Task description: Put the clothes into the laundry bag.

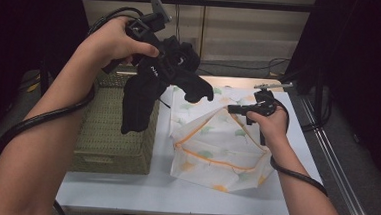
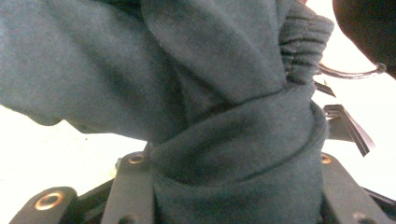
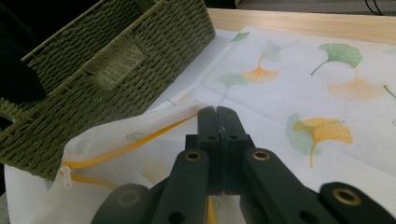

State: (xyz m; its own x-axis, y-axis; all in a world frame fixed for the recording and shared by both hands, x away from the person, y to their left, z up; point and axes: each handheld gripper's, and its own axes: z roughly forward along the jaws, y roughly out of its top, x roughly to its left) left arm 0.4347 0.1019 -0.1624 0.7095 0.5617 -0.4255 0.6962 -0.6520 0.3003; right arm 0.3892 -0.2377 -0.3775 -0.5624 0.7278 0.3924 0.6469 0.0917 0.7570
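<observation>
1. Forearms enter from the bottom of the high view, a black cable trailing along each.
2. Low on the white table (image 1: 123,191), the right gripper (image 1: 243,110) has its jaws pressed together, pinching the rim of the white leaf-print bag (image 1: 215,154) beside its orange zipper (image 1: 210,161); the right gripper view shows the two jaws (image 3: 218,126) closed on the thin fabric.
3. Left of the bag, just beside it, stands a woven green basket (image 1: 112,133).
4. Above the basket and the bag's far edge, the left gripper (image 1: 168,68) is raised, its jaws clamped on a bunched black garment (image 1: 138,102); one end hangs over the basket, another points toward the bag.
5. From the left gripper view, the garment (image 2: 210,116) is wadded between the jaws.
</observation>
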